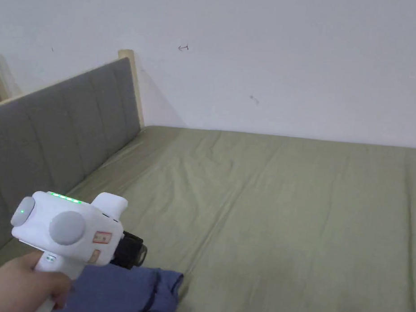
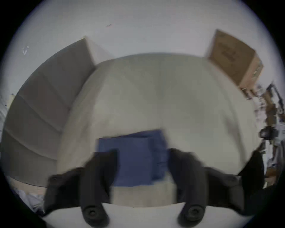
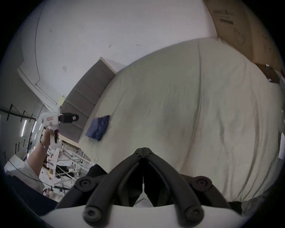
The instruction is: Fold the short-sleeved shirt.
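White wall (image 1: pixel 256 41) backs the bed (image 1: pixel 288 214), which has an olive sheet and a grey headboard (image 1: pixel 46 137) on its left. Cardboard box (image 2: pixel 231 57) stands at the far right corner. Shirt (image 1: pixel 124 294), blue and folded compactly, lies on the sheet near the headboard. Left gripper (image 2: pixel 142 162) hovers above the shirt, fingers (image 2: pixel 104 166) apart, holding nothing. Right gripper (image 3: pixel 143 150) is well apart from the shirt, fingers (image 3: pixel 135 155) together, empty.

My tongs (image 2: pixel 142 166): jaws spread, gripping nothing.
Shirt (image 2: pixel 135 155): folded, blue, on bed (image 2: pixel 169 95), between my jaws.
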Available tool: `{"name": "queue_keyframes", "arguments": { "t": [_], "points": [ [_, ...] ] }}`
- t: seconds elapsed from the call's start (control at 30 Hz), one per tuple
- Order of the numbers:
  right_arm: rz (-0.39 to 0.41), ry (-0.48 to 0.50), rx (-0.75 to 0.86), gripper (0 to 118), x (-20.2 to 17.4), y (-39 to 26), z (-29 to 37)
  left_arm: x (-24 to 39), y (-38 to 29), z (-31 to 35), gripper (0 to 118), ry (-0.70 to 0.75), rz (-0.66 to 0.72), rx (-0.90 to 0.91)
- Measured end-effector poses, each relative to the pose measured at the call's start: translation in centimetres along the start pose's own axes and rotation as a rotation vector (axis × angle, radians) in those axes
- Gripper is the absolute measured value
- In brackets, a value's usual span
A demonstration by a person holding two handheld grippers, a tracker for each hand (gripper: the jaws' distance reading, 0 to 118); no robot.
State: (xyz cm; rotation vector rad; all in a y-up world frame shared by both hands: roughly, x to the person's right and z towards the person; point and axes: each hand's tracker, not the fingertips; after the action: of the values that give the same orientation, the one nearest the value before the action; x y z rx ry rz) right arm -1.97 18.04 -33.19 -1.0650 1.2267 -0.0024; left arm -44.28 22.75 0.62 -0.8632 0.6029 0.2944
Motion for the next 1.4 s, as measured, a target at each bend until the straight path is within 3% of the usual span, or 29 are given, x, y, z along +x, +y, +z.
{"name": "queue_keyframes", "arguments": {
  "t": [0.07,0.1,0.2,0.37,0.43,0.53,0.6,0.67,0.7,0.83,0.87,0.9,0.93,0.97,1.0,1.03,1.4],
  "points": [
    [0.006,-0.029,0.046,0,-1.2,0.9,1.1,4.7,0.3,0.9,17,-0.06,0.02,0.056],
    [0.007,-0.038,0.071,0,-1.7,1.3,1.5,6.5,0.4,1.4,3,-0.079,0.037,0.089],
    [0.025,-0.06,0.17,0,-2.9,2.7,3.2,11.1,0.9,3.2,3,-0.204,0.144,0.244],
    [0.108,-0.153,0.45,0,-5.7,3.7,6.0,18.3,0.5,6.6,3,0.069,0.166,0.623],
    [0.201,-0.199,0.581,0,-6.7,3.8,6.7,20.1,-0.4,7.6,3,0.13,0.113,0.746],
    [0.247,-0.265,0.751,0,-7.4,3.1,7.3,21.9,-1.3,8.0,3,0.223,0.037,0.835],
    [0.258,-0.282,0.813,0,-7.6,2.8,7.6,22.1,-1.6,8.2,3,0.192,0.078,0.852],
    [0.303,-0.366,0.86,0,-8.2,2.9,7.3,22.0,-1.5,8.0,3,0.164,0.093,0.85],
    [0.325,-0.394,0.867,0,-8.4,3.0,7.2,21.9,-1.6,8.0,5,0.142,0.098,0.854],
    [0.348,-0.431,0.863,28,-8.5,3.2,6.1,22.1,-1.7,7.8,25,0.095,0.075,0.837],
    [0.347,-0.431,0.862,52,-8.4,3.1,6.0,22.3,-1.6,7.6,42,0.1,0.056,0.827],
    [0.346,-0.432,0.866,73,-8.3,3.0,5.8,22.4,-1.5,7.4,77,0.107,0.045,0.816],
    [0.339,-0.446,0.864,84,-8.4,3.0,5.6,22.5,-1.5,7.4,102,0.107,0.042,0.813],
    [0.334,-0.451,0.858,99,-8.2,3.1,5.4,22.6,-1.7,7.5,116,0.107,0.036,0.824],
    [0.331,-0.446,0.854,114,-8.1,3.1,5.4,22.7,-1.8,7.7,118,0.113,0.033,0.848],
    [0.33,-0.442,0.854,118,-8.0,2.9,5.3,23.0,-1.9,7.9,118,0.123,0.031,0.864],
    [0.332,-0.465,0.829,118,-7.8,3.2,5.4,23.7,-1.2,8.4,117,0.133,0.014,0.882]
  ]
}}
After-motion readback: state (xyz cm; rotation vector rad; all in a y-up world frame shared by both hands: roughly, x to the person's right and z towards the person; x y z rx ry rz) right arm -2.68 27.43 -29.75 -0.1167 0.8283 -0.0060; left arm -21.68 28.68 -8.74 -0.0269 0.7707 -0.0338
